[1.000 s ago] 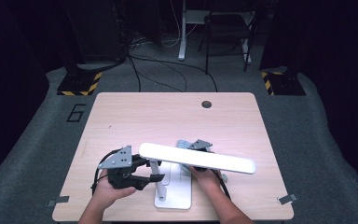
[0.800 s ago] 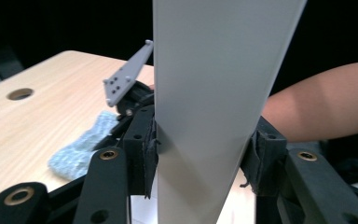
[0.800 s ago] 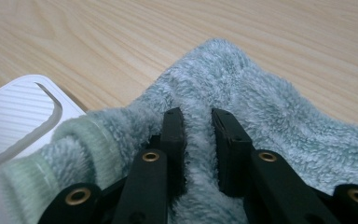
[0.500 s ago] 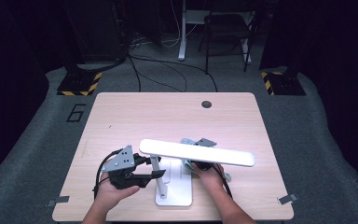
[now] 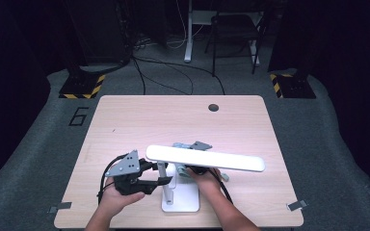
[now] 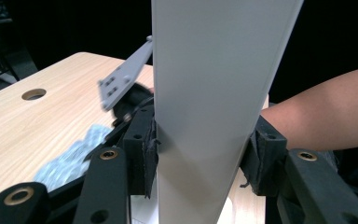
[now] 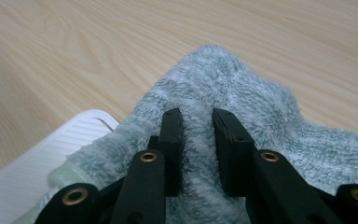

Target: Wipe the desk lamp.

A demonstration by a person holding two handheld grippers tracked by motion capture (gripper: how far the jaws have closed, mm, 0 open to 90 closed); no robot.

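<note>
Fingers (image 6: 147, 151) of our left gripper (image 5: 150, 175) are closed about halfway, their pads pressing either side of the white lamp post (image 6: 214, 116), which stands upright between them; we see the same grip from above, low on the post and just over the lamp's flat white base (image 5: 183, 204). Our right gripper (image 7: 196, 140) has its fingers (image 7: 172, 140) drawn close together with a fold of pale green towel (image 7: 242, 93) pinched between the pads, and they have just been easing apart slightly. That towel lies bunched over the ribbed edge of the base and onto the desk (image 7: 74, 42). From above, our right hand (image 5: 204, 179) sits just behind the post, tucked under the long white lamp head (image 5: 204, 158), which stretches level across the near middle of the desk. Farther off, the bare wood runs to a round cable hole (image 5: 213, 107) near the far edge.
</note>
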